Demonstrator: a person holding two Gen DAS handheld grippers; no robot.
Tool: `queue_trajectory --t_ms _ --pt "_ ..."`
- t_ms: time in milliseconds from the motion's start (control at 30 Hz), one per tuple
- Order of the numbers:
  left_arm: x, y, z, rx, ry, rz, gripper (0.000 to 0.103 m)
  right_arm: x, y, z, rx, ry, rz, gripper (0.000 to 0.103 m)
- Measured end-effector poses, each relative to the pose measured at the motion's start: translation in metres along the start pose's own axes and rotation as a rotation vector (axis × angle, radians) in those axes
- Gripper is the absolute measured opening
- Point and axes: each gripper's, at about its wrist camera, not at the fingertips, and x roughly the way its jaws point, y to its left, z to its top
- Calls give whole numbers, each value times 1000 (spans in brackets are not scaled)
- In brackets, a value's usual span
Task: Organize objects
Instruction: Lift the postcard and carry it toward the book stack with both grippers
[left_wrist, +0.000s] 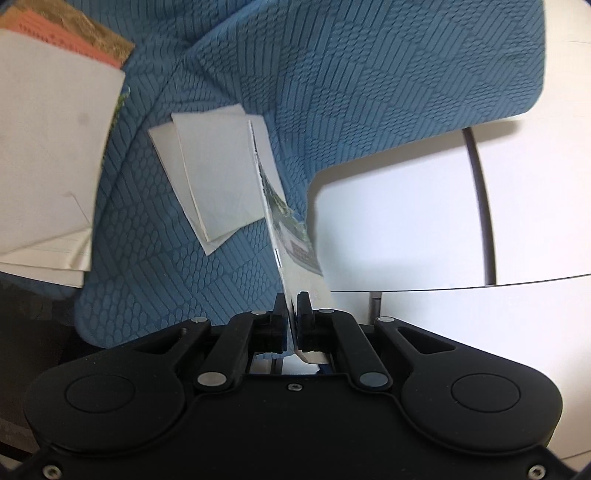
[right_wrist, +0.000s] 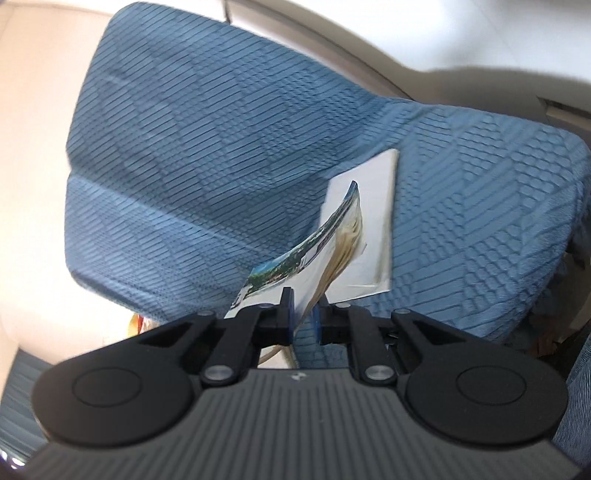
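Lifting step: a printed card (left_wrist: 286, 218) is pinched by the closed left gripper (left_wrist: 291, 306) and right gripper (right_wrist: 303, 306) above the blue quilt (left_wrist: 369, 92); stacking onto white cards (left_wrist: 218, 177) is judged next.

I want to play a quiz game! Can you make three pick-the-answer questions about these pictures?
1. Where do the loose white cards lie?
A. on the blue cloth
B. on the floor
C. in a box

2. What colour is the textured cloth?
A. red
B. blue
C. yellow

3. What is the left gripper doing?
A. standing wide open
B. pinching a photo card
C. holding a cup

Answers: 1 A, cloth shows all round them. 2 B, plainly blue in both views. 3 B, its fingers clamp the photo card edge.
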Motion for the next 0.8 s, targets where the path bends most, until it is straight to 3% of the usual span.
queue_trajectory --t_ms 267,800 --pt "-60 -13 5 61 -65 -16 6 -3 57 -8 -67 26 9 13" --pt "-165 -3 37 75 -207 -67 7 19 161 -42 -197 73 109 13"
